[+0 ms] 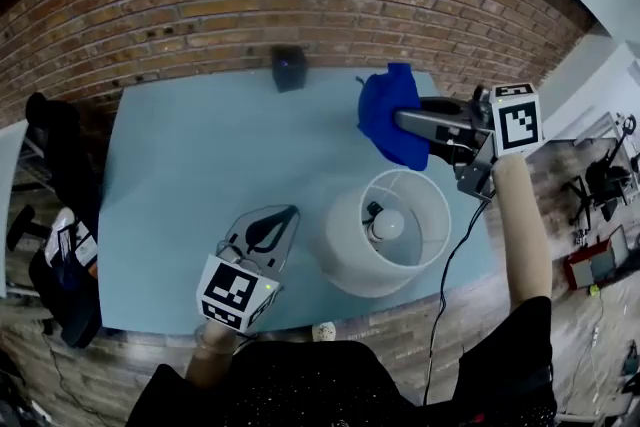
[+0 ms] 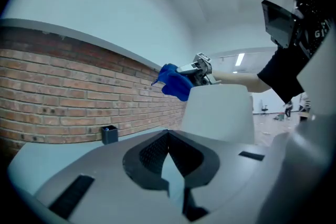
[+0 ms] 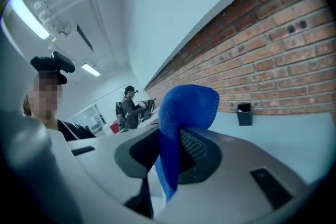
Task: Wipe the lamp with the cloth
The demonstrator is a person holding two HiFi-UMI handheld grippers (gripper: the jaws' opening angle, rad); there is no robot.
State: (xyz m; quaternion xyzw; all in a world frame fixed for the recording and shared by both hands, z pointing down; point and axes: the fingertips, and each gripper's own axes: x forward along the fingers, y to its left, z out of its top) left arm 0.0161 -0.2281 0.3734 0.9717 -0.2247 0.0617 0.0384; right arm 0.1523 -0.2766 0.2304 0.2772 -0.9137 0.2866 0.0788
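Right gripper: we have the right gripper (image 1: pixel 408 123) clamped on the blue cloth (image 1: pixel 390 113); a fold stands up between its jaws and the rest hangs below
Left gripper: the left gripper (image 1: pixel 288 215) sits low, just beside the lamp's left flank; jaws drawn together with nothing between them
Lamp: the lamp (image 1: pixel 345 250) stands upright on the pale blue table (image 1: pixel 180 165), right of centre; we look straight down its open white shade at the bulb (image 1: pixel 387 227); its cord (image 1: pixel 445 275) trails off the near edge
Cloth position: raised near the far rim of the shade; by our reading apart from it, so no wiping contact yet
Background: a small dark box (image 1: pixel 288 68) rests by the brick wall, well apart from the action
Handling, cloth: soft and limp; it will drape and drag, so we'd keep the pinch on the bunched fold and let the loose part do the wiping
Handling, lamp: we judge the shade thin, light and easy to dent or tip; the bulb is fragile
Where to hold: we'd steady it low on the shade or at the base with the free gripper; press lightly from above
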